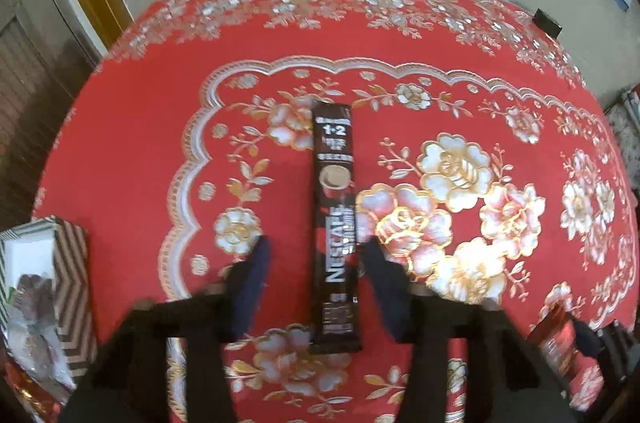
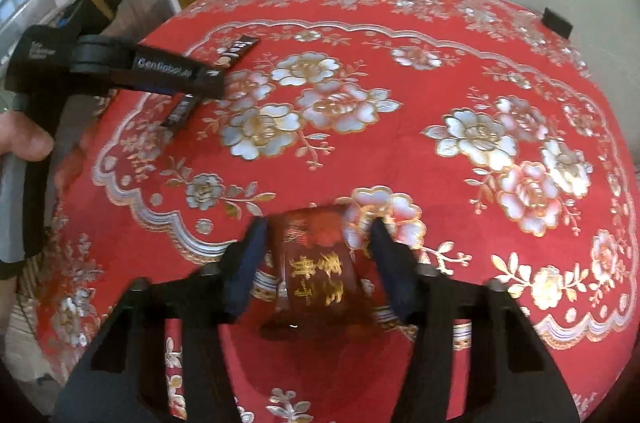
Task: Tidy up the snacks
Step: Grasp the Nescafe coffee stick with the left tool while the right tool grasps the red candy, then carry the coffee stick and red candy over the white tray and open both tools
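A long dark brown Nescafe coffee stick (image 1: 334, 223) lies flat on the red flowered tablecloth (image 1: 120, 163), pointing away from me. My left gripper (image 1: 316, 247) is open, one finger on each side of the stick's near half, with gaps on both sides. In the right wrist view, a red snack packet with gold characters (image 2: 316, 263) lies between the fingers of my right gripper (image 2: 318, 229), which is open around it. The left gripper also shows in the right wrist view (image 2: 120, 67), over the coffee stick (image 2: 236, 51).
A box with brown-and-white chevron sides (image 1: 70, 287) holding wrapped snacks stands at the table's left edge. A small black object (image 1: 546, 21) sits at the far right edge of the table. A cream wall lies beyond the table.
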`<act>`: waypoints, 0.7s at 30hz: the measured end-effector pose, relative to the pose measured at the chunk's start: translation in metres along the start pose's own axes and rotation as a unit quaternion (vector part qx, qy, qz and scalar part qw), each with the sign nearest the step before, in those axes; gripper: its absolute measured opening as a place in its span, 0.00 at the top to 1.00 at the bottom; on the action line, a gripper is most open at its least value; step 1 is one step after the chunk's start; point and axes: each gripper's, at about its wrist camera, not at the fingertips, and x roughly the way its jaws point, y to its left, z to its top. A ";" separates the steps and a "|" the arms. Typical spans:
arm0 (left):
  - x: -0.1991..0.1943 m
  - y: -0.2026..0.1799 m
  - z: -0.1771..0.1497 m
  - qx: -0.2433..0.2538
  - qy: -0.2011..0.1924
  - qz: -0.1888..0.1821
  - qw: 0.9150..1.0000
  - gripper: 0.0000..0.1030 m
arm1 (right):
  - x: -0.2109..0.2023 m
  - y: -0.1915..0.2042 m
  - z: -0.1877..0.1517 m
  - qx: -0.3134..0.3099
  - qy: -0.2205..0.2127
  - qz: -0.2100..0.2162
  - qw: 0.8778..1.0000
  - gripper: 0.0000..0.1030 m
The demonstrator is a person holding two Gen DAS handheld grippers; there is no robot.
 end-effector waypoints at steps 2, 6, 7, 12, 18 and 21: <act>-0.002 0.007 -0.002 -0.008 0.000 -0.012 1.000 0.75 | -0.001 -0.001 -0.001 0.001 -0.005 -0.005 1.000 0.64; -0.009 0.014 -0.011 -0.011 -0.002 -0.016 1.000 0.78 | -0.004 0.002 -0.005 0.006 -0.011 -0.007 1.000 0.65; -0.013 0.016 -0.015 -0.011 -0.004 -0.018 1.000 0.78 | -0.006 0.003 -0.007 0.007 -0.013 -0.003 1.000 0.65; -0.038 0.019 -0.028 -0.012 -0.022 -0.027 0.999 0.78 | -0.013 0.008 -0.011 0.012 -0.017 -0.002 1.000 0.65; -0.065 0.025 -0.049 -0.006 -0.036 -0.037 0.999 0.78 | -0.019 0.019 -0.015 0.015 -0.027 0.008 0.999 0.65; -0.068 0.027 -0.062 0.000 -0.033 -0.043 0.999 0.78 | -0.018 0.027 -0.018 0.008 -0.021 0.012 1.000 0.65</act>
